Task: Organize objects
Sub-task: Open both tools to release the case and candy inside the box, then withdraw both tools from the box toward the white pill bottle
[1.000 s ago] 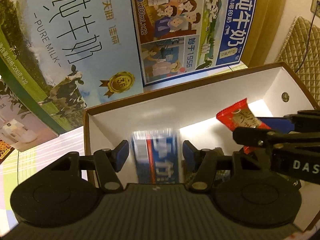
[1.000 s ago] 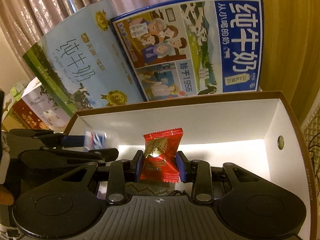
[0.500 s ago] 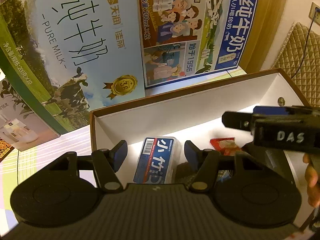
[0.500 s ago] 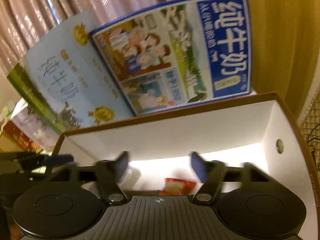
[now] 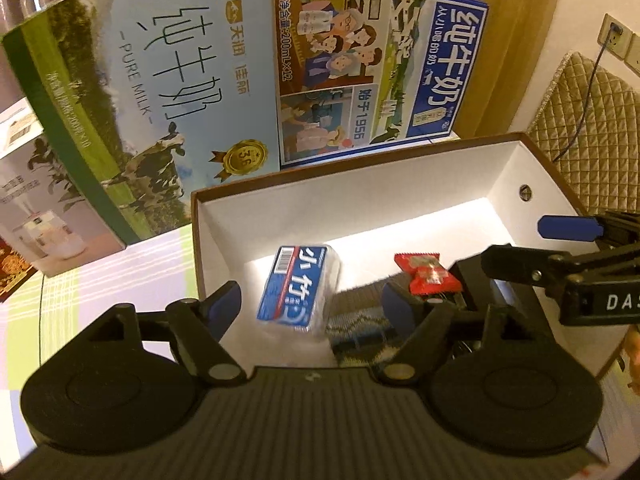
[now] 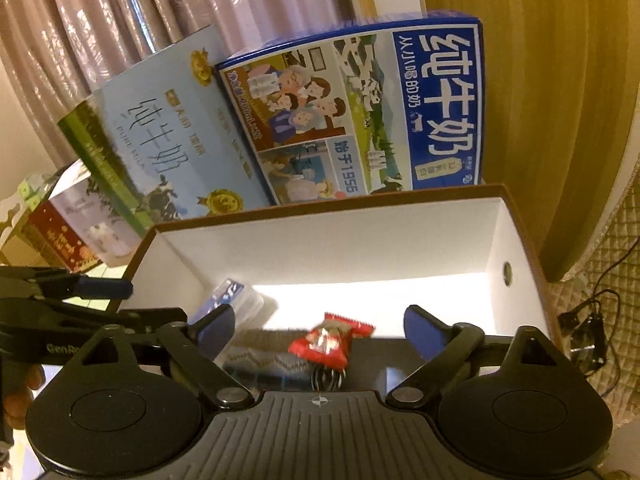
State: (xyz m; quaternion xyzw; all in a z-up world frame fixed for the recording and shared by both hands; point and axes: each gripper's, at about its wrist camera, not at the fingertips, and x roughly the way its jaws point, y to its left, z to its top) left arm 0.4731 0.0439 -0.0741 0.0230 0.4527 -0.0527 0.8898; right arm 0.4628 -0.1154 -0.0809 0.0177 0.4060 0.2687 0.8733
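Checked tablecloth (image 5: 132, 276), two milk cartons behind white-walled cardboard box (image 5: 360, 200). Left gripper (image 5: 312, 304) fingers apart, empty – right gripper (image 6: 320, 326) likewise. Blue plastic-wrapped tissue pack (image 5: 300, 288), red foil candy wrapper (image 5: 426, 278) lying inside box, near each other.

Matt white cardboard box (image 5: 360, 200), glossy red wrapper (image 5: 426, 280), knitted cloth (image 5: 356, 320)

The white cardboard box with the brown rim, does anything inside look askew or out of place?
Slightly. In the white cardboard box, the red foil candy wrapper lies tilted atop a dark patterned fabric item rather than flat on the floor. The blue tissue pack lies flat, angled. Nothing looks spilled or damaged.
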